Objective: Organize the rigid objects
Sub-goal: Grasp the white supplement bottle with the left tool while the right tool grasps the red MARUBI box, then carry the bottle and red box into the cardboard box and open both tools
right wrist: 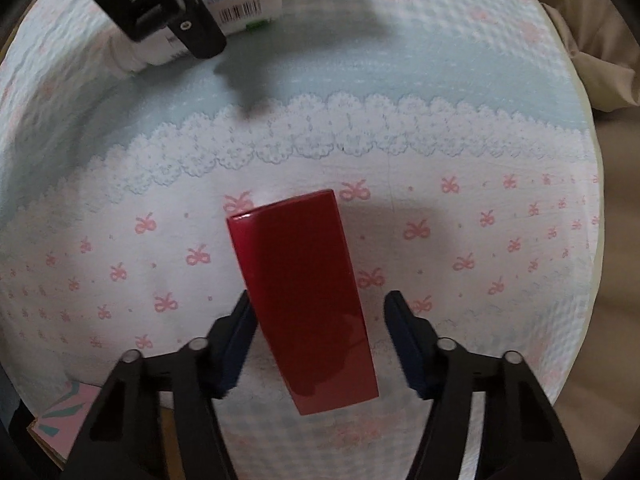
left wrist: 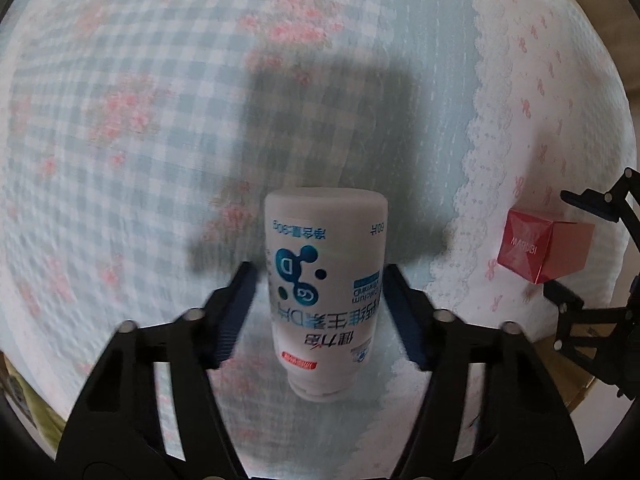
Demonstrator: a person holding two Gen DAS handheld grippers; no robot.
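White bottle (left wrist: 326, 292) is clamped lengthwise in the left hand-held gripper (left wrist: 320, 304), while the red box (right wrist: 302, 300) is only straddled by the right hand-held gripper (right wrist: 320, 336), one pad touching.

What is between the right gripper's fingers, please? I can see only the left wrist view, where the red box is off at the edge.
Observer: The red box lies lengthwise between the fingers of the right gripper, with a long, plain glossy face turned to that camera.
Operator: Thank you. Is it clamped?
Observer: It does not look so. One finger is against the box, but the patterned cloth shows between the box and the other finger.
Operator: Is anything else near it?
Observer: A pink and teal card shows at the bottom left of the right wrist view, apart from the box.
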